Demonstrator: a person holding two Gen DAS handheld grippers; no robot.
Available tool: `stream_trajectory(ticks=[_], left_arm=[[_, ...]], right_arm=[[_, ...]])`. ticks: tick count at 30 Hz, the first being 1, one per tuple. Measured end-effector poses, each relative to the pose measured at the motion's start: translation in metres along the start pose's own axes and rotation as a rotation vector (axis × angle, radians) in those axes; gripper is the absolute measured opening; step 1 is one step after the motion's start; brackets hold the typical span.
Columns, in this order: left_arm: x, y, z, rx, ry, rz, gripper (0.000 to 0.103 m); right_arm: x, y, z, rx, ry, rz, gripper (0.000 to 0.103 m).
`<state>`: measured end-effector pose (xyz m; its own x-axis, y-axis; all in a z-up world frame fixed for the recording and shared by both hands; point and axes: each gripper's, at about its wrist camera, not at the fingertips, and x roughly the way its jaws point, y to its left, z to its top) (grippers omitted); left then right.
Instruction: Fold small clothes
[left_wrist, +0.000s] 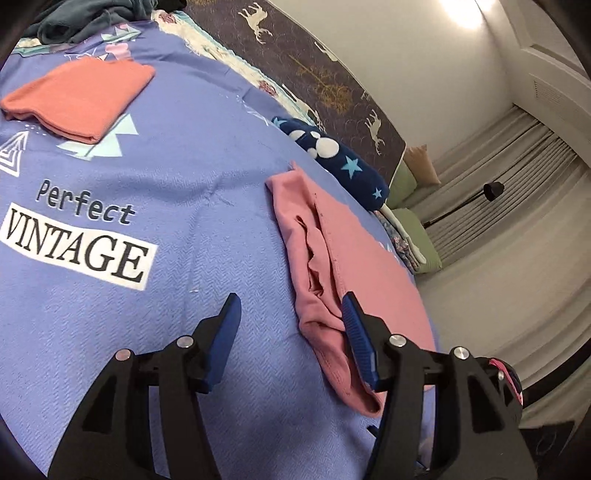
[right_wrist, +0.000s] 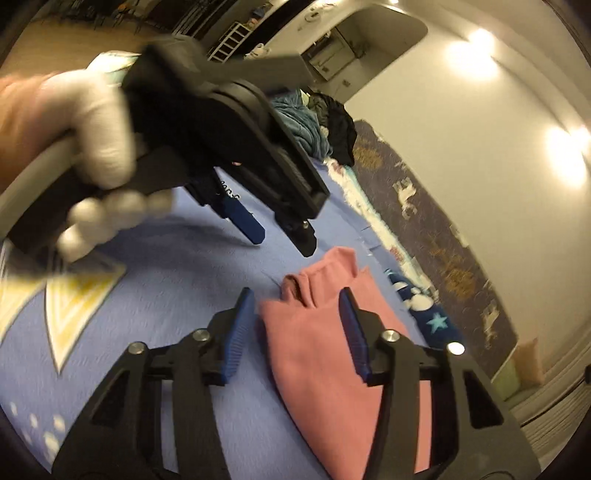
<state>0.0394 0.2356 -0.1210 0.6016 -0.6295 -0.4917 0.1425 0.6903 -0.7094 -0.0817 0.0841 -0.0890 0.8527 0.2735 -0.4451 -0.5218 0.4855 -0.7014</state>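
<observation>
A pink garment (left_wrist: 332, 251) lies partly folded near the right edge of the purple printed bedspread (left_wrist: 166, 177); it also shows in the right wrist view (right_wrist: 321, 350). My left gripper (left_wrist: 290, 306) is open and empty, just above the garment's near left edge. My right gripper (right_wrist: 297, 301) is open and empty, its fingers straddling the garment's near part. The left gripper (right_wrist: 277, 240) appears in the right wrist view, held by a white-gloved hand (right_wrist: 99, 147), above the bedspread beyond the garment. A folded coral garment (left_wrist: 77, 98) lies at the far left.
A navy star-patterned cloth (left_wrist: 332, 155) lies at the bed's right edge beyond the pink garment. A heap of dark clothes (right_wrist: 317, 125) sits at the far end. A dark deer-print headboard (left_wrist: 332, 74) and the bed's edge run along the right.
</observation>
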Motion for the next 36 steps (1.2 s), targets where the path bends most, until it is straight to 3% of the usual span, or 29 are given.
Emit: stream_trajectory(ticks=[4, 8, 10, 12, 16, 17, 19, 20, 21, 24, 26, 27, 29, 31, 34, 35, 36], left_arm=[[0.01, 0.002, 0.001, -0.014, 0.025, -0.024, 0.059], [0.033, 0.002, 0.016, -0.025, 0.073, -0.11, 0.061], [0.052, 0.003, 0.03, -0.041, 0.102, -0.155, 0.061], [0.07, 0.005, 0.046, -0.056, 0.112, -0.189, 0.061], [0.097, 0.002, 0.07, -0.069, 0.147, -0.221, 0.06], [0.101, -0.001, 0.073, -0.06, 0.156, -0.217, 0.055], [0.113, -0.008, 0.078, -0.038, 0.181, -0.16, 0.032], [0.114, -0.008, 0.08, -0.044, 0.183, -0.133, 0.007], [0.114, -0.008, 0.082, -0.064, 0.174, -0.123, 0.006], [0.098, -0.013, 0.084, -0.037, 0.114, -0.111, 0.005], [0.101, -0.007, 0.082, 0.009, 0.111, -0.021, 0.005], [0.106, 0.006, 0.08, -0.033, 0.13, -0.007, 0.005], [0.102, 0.016, 0.08, -0.09, 0.108, -0.076, 0.005], [0.089, 0.011, 0.08, -0.049, 0.06, -0.073, 0.006], [0.076, 0.004, 0.081, -0.043, 0.064, -0.07, 0.032], [0.072, 0.002, 0.081, -0.034, 0.06, -0.067, 0.042], [0.066, -0.003, 0.08, -0.009, 0.057, -0.058, 0.046]], right_arm=[[0.011, 0.004, -0.015, -0.011, 0.125, 0.031, 0.047], [0.033, -0.001, -0.006, 0.033, 0.168, 0.008, 0.045], [0.05, 0.001, 0.001, 0.031, 0.177, -0.02, 0.036], [0.065, 0.004, 0.002, 0.021, 0.197, -0.033, 0.014], [0.076, 0.007, 0.002, 0.014, 0.209, -0.034, 0.008], [0.076, 0.005, 0.001, 0.021, 0.203, -0.028, 0.007], [0.079, 0.002, 0.0, 0.031, 0.198, -0.018, 0.007], [0.078, 0.002, 0.0, 0.038, 0.196, -0.011, 0.007], [0.078, -0.001, 0.0, 0.049, 0.19, 0.0, 0.006], [0.066, -0.023, 0.005, 0.155, 0.134, 0.04, 0.004], [0.067, -0.035, 0.006, 0.221, 0.14, 0.079, 0.004], [0.073, -0.035, 0.004, 0.227, 0.161, 0.108, 0.004], [0.08, -0.03, -0.001, 0.22, 0.197, 0.142, 0.004], [0.077, -0.03, -0.001, 0.215, 0.183, 0.129, 0.004], [0.077, -0.039, -0.002, 0.243, 0.183, 0.149, 0.007], [0.07, -0.033, -0.002, 0.248, 0.181, 0.156, 0.013], [0.065, -0.031, -0.003, 0.25, 0.177, 0.156, 0.024]])
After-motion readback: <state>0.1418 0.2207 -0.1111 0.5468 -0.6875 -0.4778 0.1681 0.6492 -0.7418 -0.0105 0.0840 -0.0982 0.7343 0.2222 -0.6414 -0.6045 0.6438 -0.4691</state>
